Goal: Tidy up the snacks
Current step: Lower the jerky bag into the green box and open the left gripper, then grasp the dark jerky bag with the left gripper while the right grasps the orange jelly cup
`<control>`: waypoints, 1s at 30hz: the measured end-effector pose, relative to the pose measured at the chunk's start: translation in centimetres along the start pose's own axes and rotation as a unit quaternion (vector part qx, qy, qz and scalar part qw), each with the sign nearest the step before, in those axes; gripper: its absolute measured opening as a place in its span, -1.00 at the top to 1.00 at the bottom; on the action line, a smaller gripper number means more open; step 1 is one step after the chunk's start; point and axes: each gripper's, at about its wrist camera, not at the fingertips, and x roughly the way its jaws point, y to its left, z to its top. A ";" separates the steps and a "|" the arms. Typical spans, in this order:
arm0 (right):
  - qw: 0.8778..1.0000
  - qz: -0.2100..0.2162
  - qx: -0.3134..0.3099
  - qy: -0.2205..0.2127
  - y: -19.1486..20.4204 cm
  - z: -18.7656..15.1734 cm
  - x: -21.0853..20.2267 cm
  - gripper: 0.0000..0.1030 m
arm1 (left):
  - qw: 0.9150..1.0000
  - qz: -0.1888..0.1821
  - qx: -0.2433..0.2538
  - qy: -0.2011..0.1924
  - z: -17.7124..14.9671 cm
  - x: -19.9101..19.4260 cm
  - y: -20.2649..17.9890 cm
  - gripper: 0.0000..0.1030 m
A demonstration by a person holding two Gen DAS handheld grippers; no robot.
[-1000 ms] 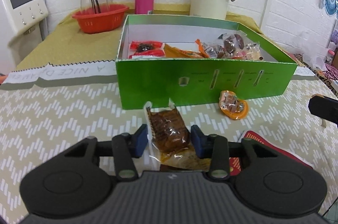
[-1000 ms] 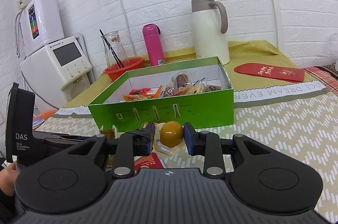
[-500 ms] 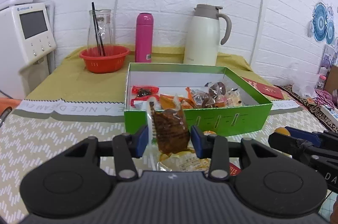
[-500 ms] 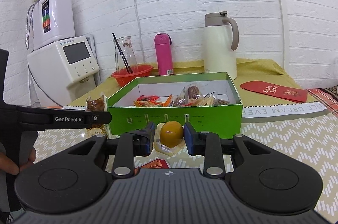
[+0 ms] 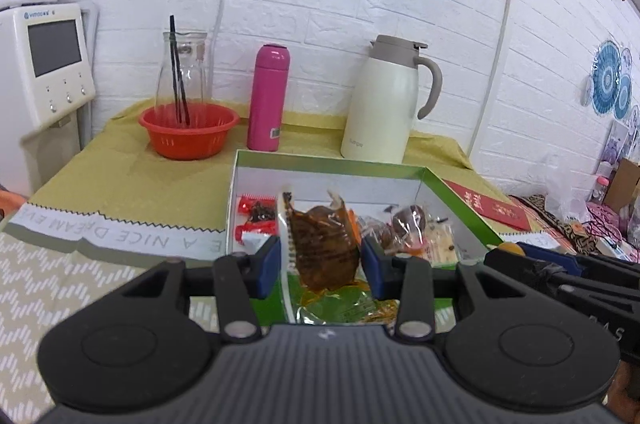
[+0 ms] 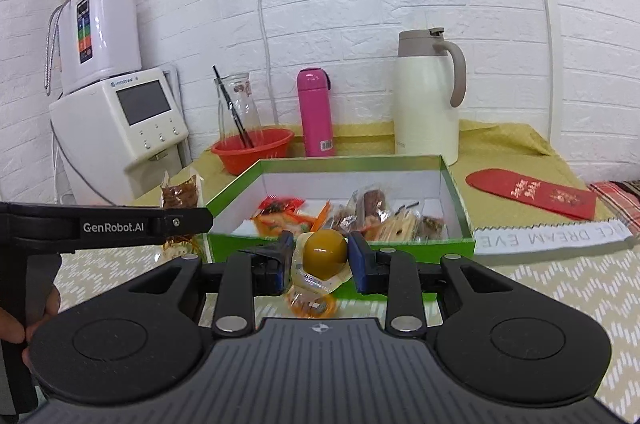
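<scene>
My left gripper (image 5: 320, 264) is shut on a clear packet of brown snack (image 5: 322, 244), held upright above the near wall of the green box (image 5: 452, 201). The packet also shows in the right wrist view (image 6: 180, 193), left of the box. My right gripper (image 6: 320, 262) is shut on a yellow jelly cup (image 6: 324, 248), held above the near wall of the green box (image 6: 456, 191). Several wrapped snacks (image 6: 352, 214) lie inside the box. The left gripper's body (image 6: 108, 224) crosses the left of the right wrist view.
Behind the box stand an orange basket (image 5: 188, 129) with a glass carafe, a pink bottle (image 5: 266, 97) and a white thermos jug (image 5: 386, 101). A red envelope (image 6: 532, 197) lies right of the box. A white appliance (image 6: 120, 127) stands at the left.
Both grippers have risen from the table with their snacks and moved forward toward the green box. The left packet now hangs over the box's near wall.
</scene>
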 end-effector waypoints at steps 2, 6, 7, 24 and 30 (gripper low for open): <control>1.000 -0.011 0.006 -0.010 -1.2 0.8 1.6 -0.04 | 1.000 -0.003 -0.003 -0.001 0.9 2.1 0.4 0.22; 0.999 -0.047 0.012 -0.007 -3.1 1.0 4.6 -0.04 | 1.000 0.002 -0.021 0.015 1.8 6.0 1.3 0.23; 0.999 -0.049 0.012 -0.002 -3.4 0.9 5.2 -0.04 | 1.000 0.002 -0.022 0.019 1.8 6.6 1.4 0.23; 0.996 0.041 0.069 -0.050 -5.2 -0.6 0.8 -1.00 | 1.000 -0.001 0.024 -0.004 0.8 0.9 2.8 -0.27; 0.994 0.085 0.048 0.043 -3.2 -1.8 0.1 -1.00 | 0.998 -0.005 0.061 0.030 -3.1 -4.5 2.3 -0.32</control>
